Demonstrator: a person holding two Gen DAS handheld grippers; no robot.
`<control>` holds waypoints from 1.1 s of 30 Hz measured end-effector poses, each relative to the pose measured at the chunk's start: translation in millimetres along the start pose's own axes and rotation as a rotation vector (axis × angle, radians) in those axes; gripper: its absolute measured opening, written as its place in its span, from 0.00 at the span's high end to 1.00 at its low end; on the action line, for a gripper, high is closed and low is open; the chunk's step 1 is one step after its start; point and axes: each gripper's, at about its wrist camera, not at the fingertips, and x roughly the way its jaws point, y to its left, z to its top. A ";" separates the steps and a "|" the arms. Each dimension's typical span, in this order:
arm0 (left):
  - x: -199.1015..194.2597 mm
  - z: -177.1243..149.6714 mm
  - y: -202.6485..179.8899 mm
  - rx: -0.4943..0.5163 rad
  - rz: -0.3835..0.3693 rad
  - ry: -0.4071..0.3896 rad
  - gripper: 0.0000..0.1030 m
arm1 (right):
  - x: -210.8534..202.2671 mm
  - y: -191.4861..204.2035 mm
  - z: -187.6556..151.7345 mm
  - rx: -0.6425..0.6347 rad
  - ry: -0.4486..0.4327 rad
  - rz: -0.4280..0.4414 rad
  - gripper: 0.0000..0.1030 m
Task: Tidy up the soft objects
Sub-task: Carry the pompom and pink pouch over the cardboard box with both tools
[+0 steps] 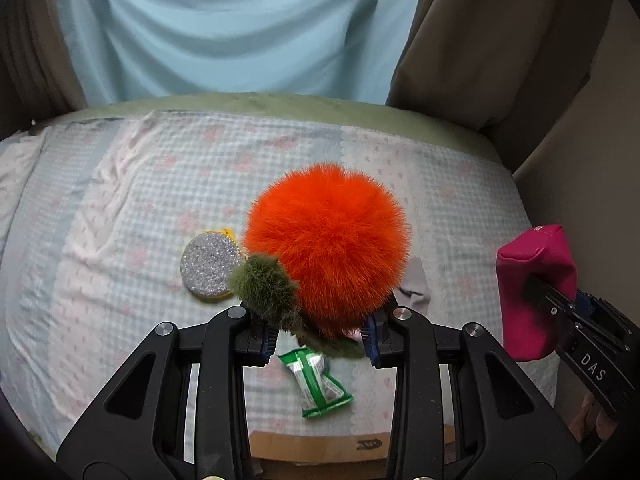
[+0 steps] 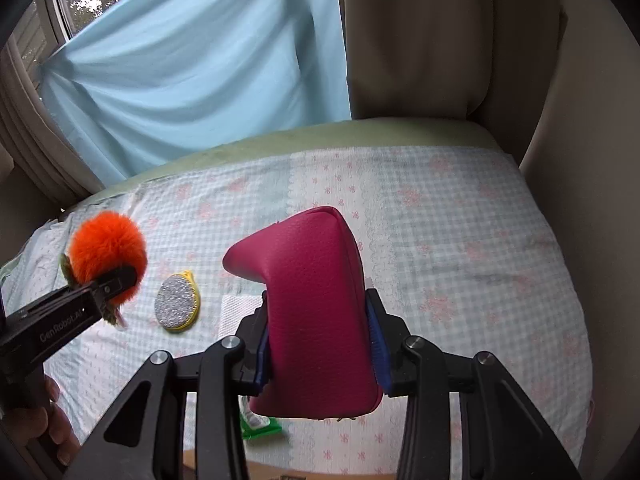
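Note:
A fluffy orange pom-pom [image 1: 326,248] with a green furry leaf [image 1: 264,290] hangs above the bed, and my left gripper [image 1: 318,342] is shut on its lower part. A magenta pouch [image 2: 316,304] is pinched between the blue pads of my right gripper [image 2: 320,356], also lifted off the bed. From the left wrist the pouch [image 1: 532,288] and the right gripper [image 1: 538,292] show at the right edge. From the right wrist the pom-pom [image 2: 106,254] and the left gripper [image 2: 116,280] show at the left.
On the checked sheet [image 1: 120,208] lie a round silver glitter sponge with a yellow rim [image 1: 210,268], a green packet [image 1: 316,380] and a small grey cloth [image 1: 416,284]. A cardboard box edge [image 1: 316,446] sits below the bed's near side. Blue curtain [image 1: 240,28] hangs behind.

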 end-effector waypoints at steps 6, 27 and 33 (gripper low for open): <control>-67.0 -46.4 -11.0 0.001 -0.003 -0.022 0.71 | -65.6 4.5 -18.2 -0.021 -0.030 0.009 0.64; -85.7 -212.6 -10.5 0.085 -0.035 0.170 0.71 | -136.2 6.0 -178.4 -0.057 0.121 0.003 0.64; -45.5 -248.6 -3.6 0.138 -0.034 0.281 0.71 | -104.1 11.2 -207.7 -0.014 0.222 0.003 0.64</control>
